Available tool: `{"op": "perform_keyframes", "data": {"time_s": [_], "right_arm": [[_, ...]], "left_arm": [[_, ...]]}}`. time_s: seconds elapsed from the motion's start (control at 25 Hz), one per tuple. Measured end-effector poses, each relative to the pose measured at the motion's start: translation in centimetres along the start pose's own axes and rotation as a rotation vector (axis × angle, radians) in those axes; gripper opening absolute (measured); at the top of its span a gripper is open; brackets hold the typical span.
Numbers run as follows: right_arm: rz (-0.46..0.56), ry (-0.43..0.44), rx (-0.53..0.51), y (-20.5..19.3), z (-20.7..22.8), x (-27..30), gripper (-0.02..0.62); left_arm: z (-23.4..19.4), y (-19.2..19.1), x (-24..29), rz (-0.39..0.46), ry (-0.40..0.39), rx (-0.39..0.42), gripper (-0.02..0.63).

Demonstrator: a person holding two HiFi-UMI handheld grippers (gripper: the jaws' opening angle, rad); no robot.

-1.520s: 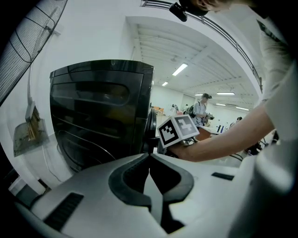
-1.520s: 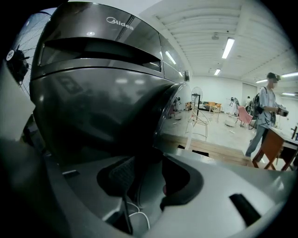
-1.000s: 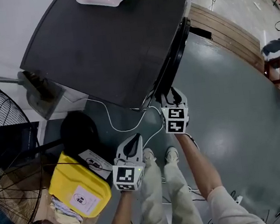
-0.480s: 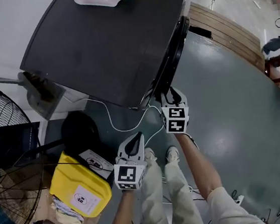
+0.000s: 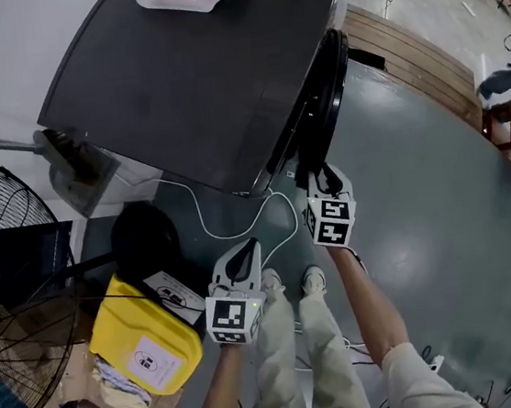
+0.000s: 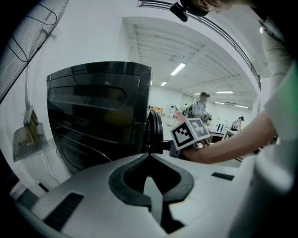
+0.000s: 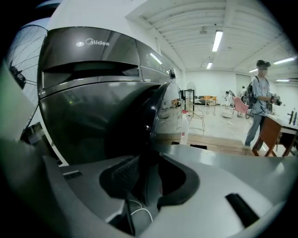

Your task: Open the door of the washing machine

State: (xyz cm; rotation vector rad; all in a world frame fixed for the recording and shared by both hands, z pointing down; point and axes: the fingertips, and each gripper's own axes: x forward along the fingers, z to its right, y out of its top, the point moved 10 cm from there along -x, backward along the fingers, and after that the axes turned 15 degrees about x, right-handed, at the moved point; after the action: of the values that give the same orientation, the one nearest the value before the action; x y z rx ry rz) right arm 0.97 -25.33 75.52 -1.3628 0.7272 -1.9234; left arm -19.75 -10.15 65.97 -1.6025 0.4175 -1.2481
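Right tool [image 5: 316, 171]: jaws closing on the rim of the washing machine door [image 5: 324, 98], which is ajar. Left tool [image 5: 248, 247]: closed, empty, left of the door.

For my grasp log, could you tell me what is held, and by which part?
The right gripper, jaws closing, grips the dark round washing machine door by its rim; the left gripper holds nothing.

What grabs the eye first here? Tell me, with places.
The big dark washing machine fills the top of the head view, its round door slightly ajar on its right side. The right gripper is at the door's lower edge, jaws closing with that edge between them. A bright yellow container sits at lower left.
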Motion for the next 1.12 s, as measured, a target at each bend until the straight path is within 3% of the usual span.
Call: {"op": "perform_keyframes", "data": {"time_s": [0.24, 0.56, 1.12], "right_arm": [[-0.003, -0.048, 0.010, 0.2, 5.3, -2.1, 0.087], [-0.008, -0.051, -0.028, 1.4, 10.4, -3.5, 0.075], [0.003, -0.077, -0.106, 3.5, 18.4, -4.7, 0.074]], "left_arm": [[2.0, 0.5, 1.4, 0.011, -0.036, 0.006, 0.009], [5.7, 2.5, 3.6, 0.020, -0.100, 0.039, 0.009], [9.7, 5.4, 7.7, 0.019, -0.140, 0.065, 0.009]]}}
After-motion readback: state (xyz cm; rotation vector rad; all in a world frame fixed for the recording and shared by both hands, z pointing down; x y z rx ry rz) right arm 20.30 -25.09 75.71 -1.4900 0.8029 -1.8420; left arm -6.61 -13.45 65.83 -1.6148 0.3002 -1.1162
